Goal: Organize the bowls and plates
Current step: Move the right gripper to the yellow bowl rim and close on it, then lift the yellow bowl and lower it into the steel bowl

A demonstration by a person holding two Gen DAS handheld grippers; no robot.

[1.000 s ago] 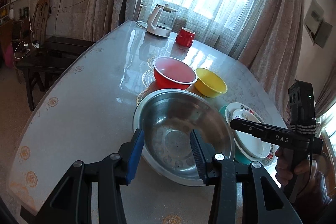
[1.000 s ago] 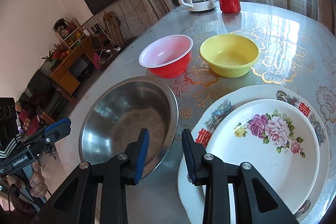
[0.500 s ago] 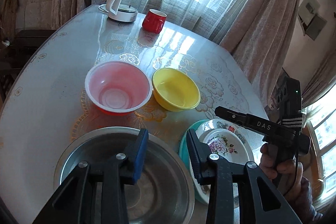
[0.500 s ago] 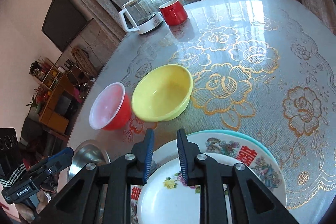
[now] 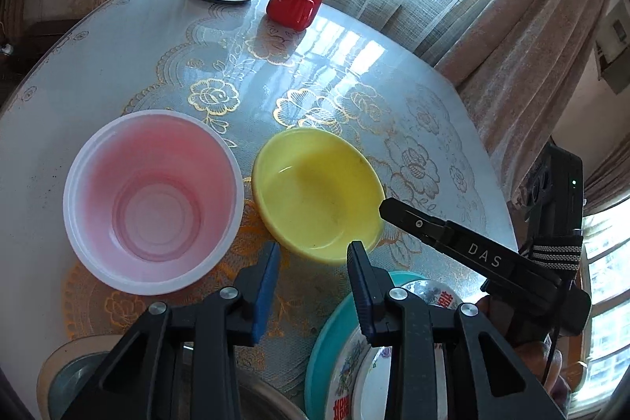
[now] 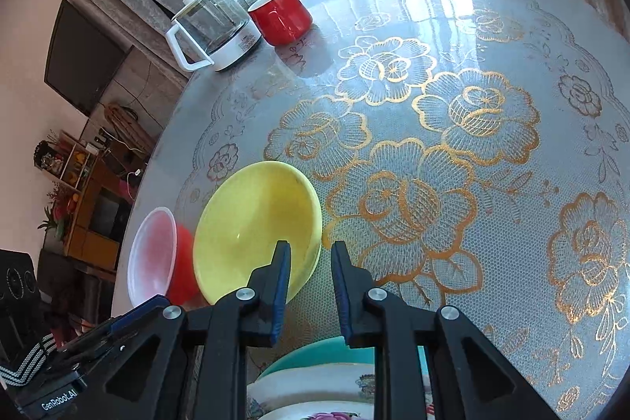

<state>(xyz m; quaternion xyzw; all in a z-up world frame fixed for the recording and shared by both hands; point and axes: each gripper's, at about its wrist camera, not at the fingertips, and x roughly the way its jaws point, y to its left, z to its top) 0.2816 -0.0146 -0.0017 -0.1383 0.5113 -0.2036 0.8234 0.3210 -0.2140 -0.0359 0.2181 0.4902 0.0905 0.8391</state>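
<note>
Both grippers moved from steel bowl (image 5: 71,372) toward yellow bowl (image 5: 319,191). Left gripper (image 5: 313,262) jaws have been closing, nothing between; right gripper (image 6: 309,262) narrowly apart, astride its near rim. "DAS", "GenRobot.AI" readable. Plates (image 5: 338,361) cut off.

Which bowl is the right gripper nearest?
The yellow bowl; its rim sits between the open jaws, while the red bowl lies farther left.

Yellow bowl (image 6: 256,231) and red bowl (image 5: 153,199) apparently touch; table (image 6: 453,128) beyond lies open.
</note>
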